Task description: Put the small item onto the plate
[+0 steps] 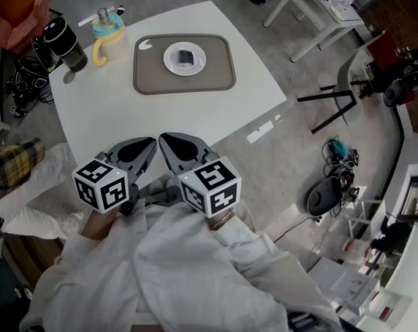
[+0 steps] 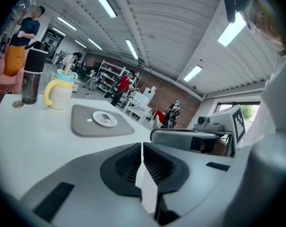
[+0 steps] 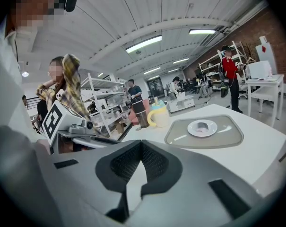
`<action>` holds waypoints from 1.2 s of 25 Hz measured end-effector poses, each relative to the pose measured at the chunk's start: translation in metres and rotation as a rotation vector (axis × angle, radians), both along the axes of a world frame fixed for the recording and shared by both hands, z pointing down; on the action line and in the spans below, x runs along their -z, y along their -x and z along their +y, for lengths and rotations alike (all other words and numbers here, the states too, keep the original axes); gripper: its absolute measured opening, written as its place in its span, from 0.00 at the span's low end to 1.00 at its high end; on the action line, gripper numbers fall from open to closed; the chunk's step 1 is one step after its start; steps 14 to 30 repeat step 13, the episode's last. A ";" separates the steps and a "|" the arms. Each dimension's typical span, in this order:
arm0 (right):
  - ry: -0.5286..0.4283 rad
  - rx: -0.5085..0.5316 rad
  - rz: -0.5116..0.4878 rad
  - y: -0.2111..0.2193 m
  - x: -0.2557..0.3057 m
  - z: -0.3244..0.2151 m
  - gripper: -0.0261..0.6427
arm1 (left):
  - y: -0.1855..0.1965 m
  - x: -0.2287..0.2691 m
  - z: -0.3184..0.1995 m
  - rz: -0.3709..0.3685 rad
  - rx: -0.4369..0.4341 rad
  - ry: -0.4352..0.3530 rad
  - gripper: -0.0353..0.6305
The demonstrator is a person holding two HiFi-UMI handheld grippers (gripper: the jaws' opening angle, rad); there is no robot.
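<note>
A small dark square item [image 1: 185, 56] lies on a white plate [image 1: 169, 60], which sits on a grey placemat [image 1: 150, 76] at the far side of the white table [image 1: 119, 120]. Both grippers hover side by side over the table's near edge, well short of the mat. My left gripper [image 1: 150, 144] is shut with nothing between its pads [image 2: 133, 162]. Beside it, my right gripper [image 1: 164, 139] is also shut and holds nothing. The right gripper view looks past its own jaws [image 3: 141, 146] to the plate [image 3: 202, 127] and item [image 3: 203, 125]. From the left gripper, the plate [image 2: 105, 119] shows ahead.
A yellow-handled cup with a blue lid [image 1: 109, 36] and a black bottle [image 1: 65, 43] stand at the table's far left corner. White desks [image 1: 319, 5], a chair [image 1: 361, 81] and cables lie on the floor to the right. People stand in the background.
</note>
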State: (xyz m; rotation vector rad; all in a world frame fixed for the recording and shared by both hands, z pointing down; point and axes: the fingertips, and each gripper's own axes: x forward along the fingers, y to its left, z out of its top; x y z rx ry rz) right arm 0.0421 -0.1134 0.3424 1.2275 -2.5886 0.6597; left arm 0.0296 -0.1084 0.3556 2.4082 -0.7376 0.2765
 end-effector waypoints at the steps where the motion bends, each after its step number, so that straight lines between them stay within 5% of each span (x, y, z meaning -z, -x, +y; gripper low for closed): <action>1: 0.000 0.000 0.000 0.000 0.000 0.000 0.06 | 0.000 0.000 0.000 0.000 0.001 0.000 0.08; 30: -0.002 0.001 0.006 0.004 0.000 -0.002 0.06 | 0.007 0.000 -0.001 0.002 0.005 0.004 0.08</action>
